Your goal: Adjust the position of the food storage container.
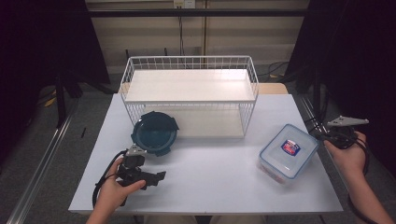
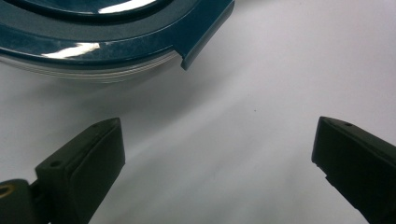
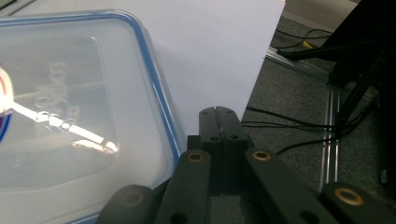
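Box (image 1: 289,151) w/ blue-rimmed lid, contents unclear; right gripper (image 3: 218,122) jaws pressed together, left gripper (image 2: 217,154) spread.

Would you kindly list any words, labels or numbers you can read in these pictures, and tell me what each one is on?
Round red, white and blue sticker on the lid of the clear box: too small to read.
Raised lettering moulded into that lid, seen in the right gripper view: upside down and blurred, not readable.
Dark blue round container: no writing visible.
White wire rack: no writing visible.
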